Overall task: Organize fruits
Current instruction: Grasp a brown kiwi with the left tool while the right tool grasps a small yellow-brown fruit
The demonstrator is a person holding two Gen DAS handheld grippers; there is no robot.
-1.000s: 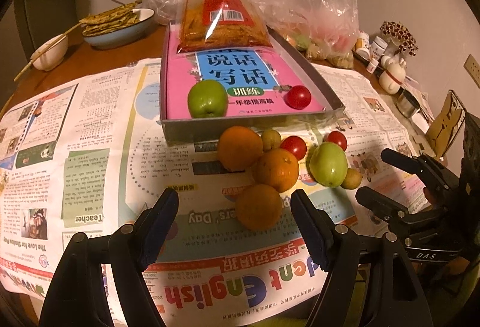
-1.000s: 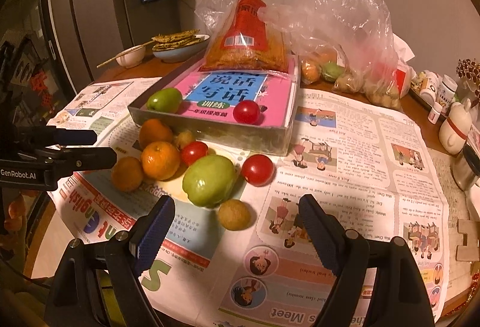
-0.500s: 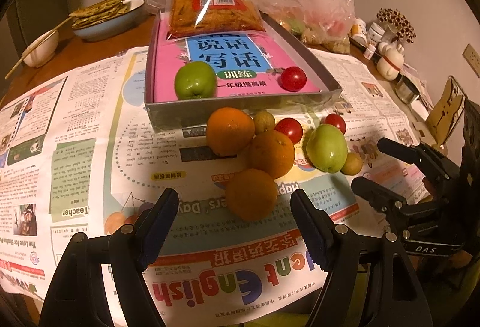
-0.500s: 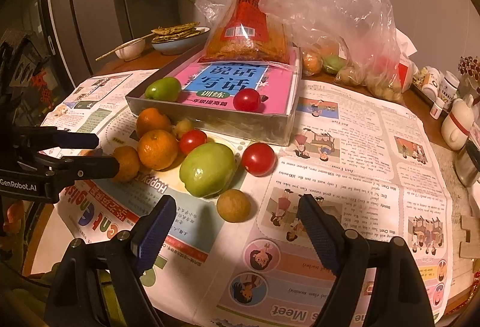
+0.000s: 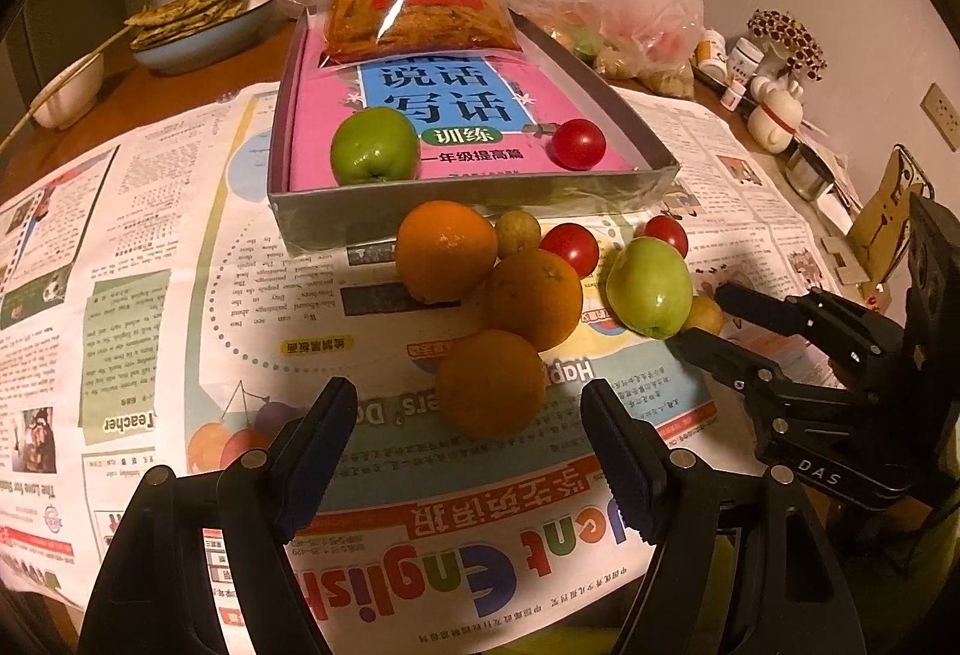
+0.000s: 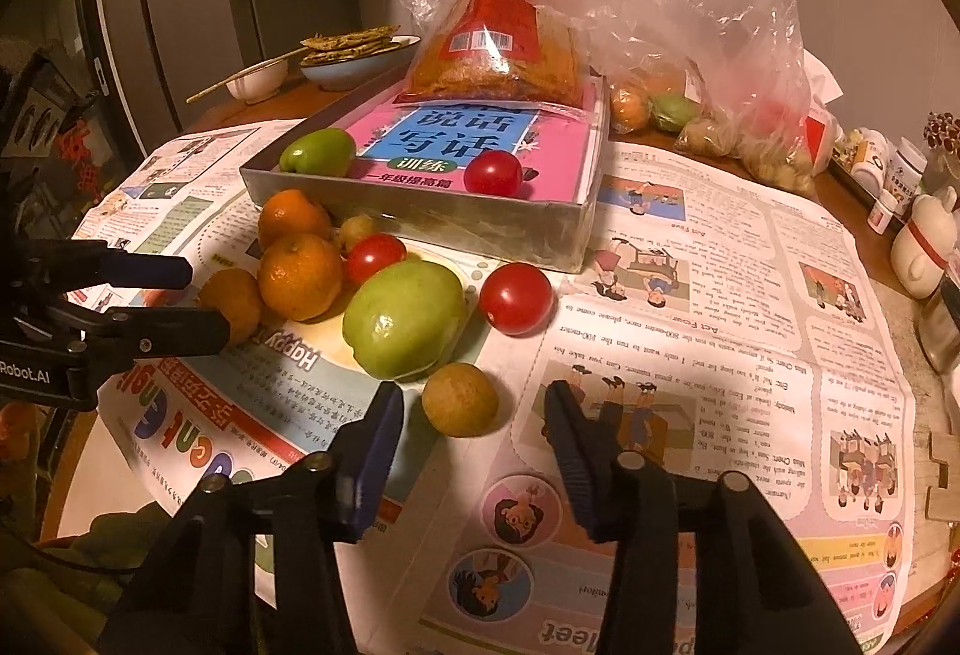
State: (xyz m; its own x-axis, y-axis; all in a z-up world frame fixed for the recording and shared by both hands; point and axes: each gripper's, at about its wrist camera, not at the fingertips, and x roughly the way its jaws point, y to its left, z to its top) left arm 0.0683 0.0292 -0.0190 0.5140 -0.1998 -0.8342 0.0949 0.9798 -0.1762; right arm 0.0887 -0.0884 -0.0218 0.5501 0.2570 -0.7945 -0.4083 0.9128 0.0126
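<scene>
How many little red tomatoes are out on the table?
3. One lies in the grey tray on the pink book; two lie on the newspaper in front of the tray, one among the oranges, one beside the big green fruit. More may hide in the plastic bag.

Newspaper [image 5: 180,295] covers the wooden table [image 5: 180,84], bearing fruit.

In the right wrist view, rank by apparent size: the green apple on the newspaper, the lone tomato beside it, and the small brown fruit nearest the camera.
1. Green apple, clearly largest.
2. Tomato and small brown fruit look about alike; the brown fruit sits nearer the camera, so I won't rank them.
</scene>
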